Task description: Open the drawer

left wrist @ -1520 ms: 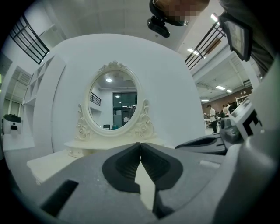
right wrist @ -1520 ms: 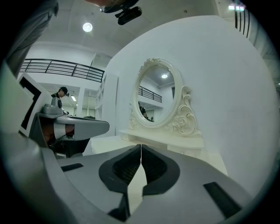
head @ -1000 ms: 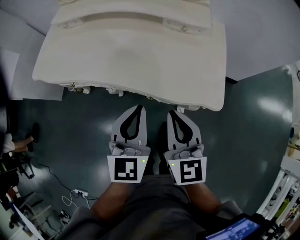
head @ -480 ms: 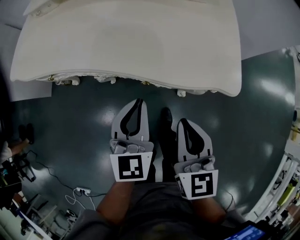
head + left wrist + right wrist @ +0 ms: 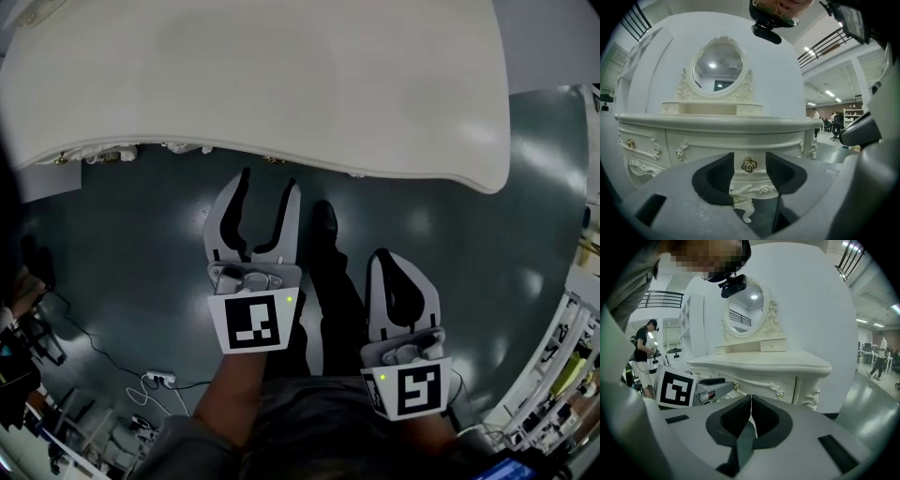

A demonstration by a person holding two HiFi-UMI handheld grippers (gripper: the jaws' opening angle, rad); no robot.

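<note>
Dark floor [image 5: 469, 234] bears cream dressing table [image 5: 281, 84], power strip [image 5: 160, 381].

The right tool [image 5: 751, 404] has its jaws pressed together, nothing between them; beyond stands a cream table [image 5: 759, 364] with an oval mirror [image 5: 745, 310]; at left the left tool [image 5: 726, 387], jaws opening and empty, points toward the table front; a person [image 5: 644, 357] stands further left.
</note>
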